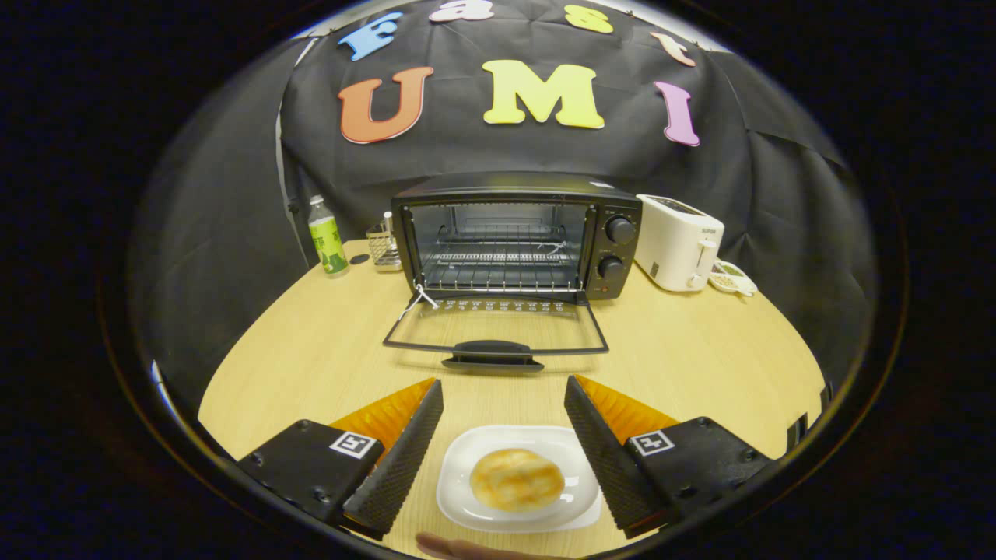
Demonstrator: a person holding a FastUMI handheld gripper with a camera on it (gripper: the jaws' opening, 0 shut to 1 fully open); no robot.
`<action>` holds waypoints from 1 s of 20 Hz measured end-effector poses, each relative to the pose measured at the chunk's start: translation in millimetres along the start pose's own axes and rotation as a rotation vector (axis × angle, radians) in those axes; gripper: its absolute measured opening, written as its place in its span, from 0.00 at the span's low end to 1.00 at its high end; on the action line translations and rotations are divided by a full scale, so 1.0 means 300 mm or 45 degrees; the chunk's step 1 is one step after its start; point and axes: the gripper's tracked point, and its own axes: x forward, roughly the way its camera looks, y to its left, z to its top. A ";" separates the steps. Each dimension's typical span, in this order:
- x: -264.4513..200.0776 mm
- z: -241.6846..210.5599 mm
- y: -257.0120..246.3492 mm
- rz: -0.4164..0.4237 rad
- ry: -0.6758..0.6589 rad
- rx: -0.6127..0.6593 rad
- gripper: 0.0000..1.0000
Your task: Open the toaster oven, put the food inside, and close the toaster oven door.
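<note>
Gripper [503, 389] is being held wide open, nothing gripped; white plate [459, 486] with the round golden bun [517, 479] is being framed between the two fingers, apart from both. Toaster oven [515, 235] is being seen beyond the fingertips, door [496, 330] dropped flat on the wooden table [700, 350], rack exposed, bare table lying between plate and door. White toaster [678, 241] is being seen beside the oven's knob side; green bottle [327, 236] and small wire holder [382, 247] on its other side

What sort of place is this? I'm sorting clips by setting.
Likely a staged kitchen booth: a toaster oven, door open, and a white toaster on a wooden table. The open gripper flanks a plate.
</note>
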 end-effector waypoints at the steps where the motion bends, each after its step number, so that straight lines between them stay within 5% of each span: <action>1: -0.025 -0.016 -0.001 0.001 -0.012 -0.003 1.00; 8: -0.126 -0.175 -0.045 -0.019 -0.083 0.061 1.00; 20: -0.031 -0.347 -0.059 -0.081 -0.041 0.020 1.00</action>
